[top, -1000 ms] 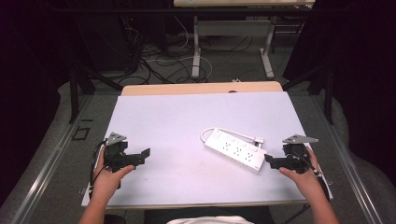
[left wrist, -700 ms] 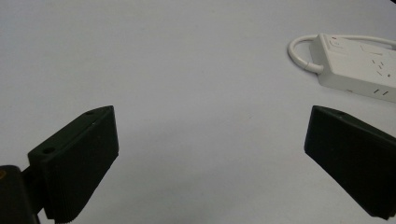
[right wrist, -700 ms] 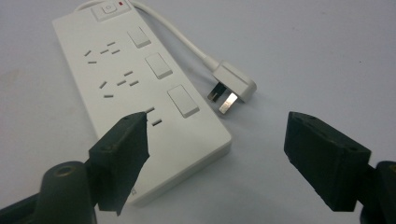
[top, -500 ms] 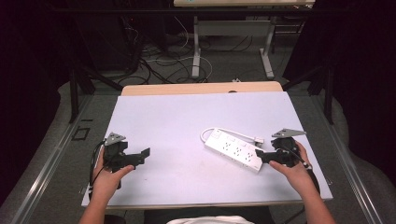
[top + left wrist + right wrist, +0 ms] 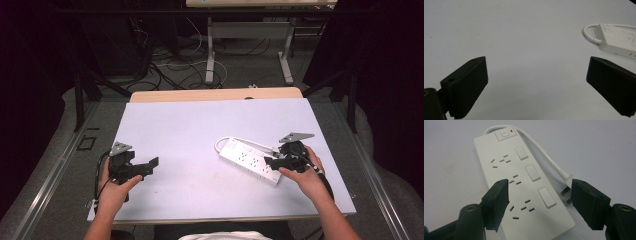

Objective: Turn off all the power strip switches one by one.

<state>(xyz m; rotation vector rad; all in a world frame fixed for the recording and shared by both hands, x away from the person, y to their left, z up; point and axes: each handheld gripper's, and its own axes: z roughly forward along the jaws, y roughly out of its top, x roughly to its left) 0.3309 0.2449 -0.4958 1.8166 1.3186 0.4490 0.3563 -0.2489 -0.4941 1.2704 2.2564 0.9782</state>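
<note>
A white plastic power strip [image 5: 251,161] with 3 socket groups and 3 rocker switches lies flat on the pale grey tabletop [image 5: 200,135], set on a slant, right of the table's middle. Its white cable [image 5: 541,150] loops out from the switch end and runs back along the strip's far side, ending in a white plug [image 5: 565,195] that lies on the table just beside the strip's long edge.

The right gripper [image 5: 272,162], held in the person's right hand [image 5: 305,175], sits over the near end of the power strip. Its jaws stand wide apart and hold nothing: in the right gripper view 1 jaw hangs over the strip's sockets and the other over the plug beside the strip's edge. Whether either touches cannot be told.

The left gripper [image 5: 152,162], in the left hand [image 5: 112,187], is well to the left of the power strip, near the table's near-left corner. Its jaws are spread wide and empty, with bare tabletop between them. The stretch from this gripper to the power strip is open surface, as is the far half of the table beyond the strip.
</note>
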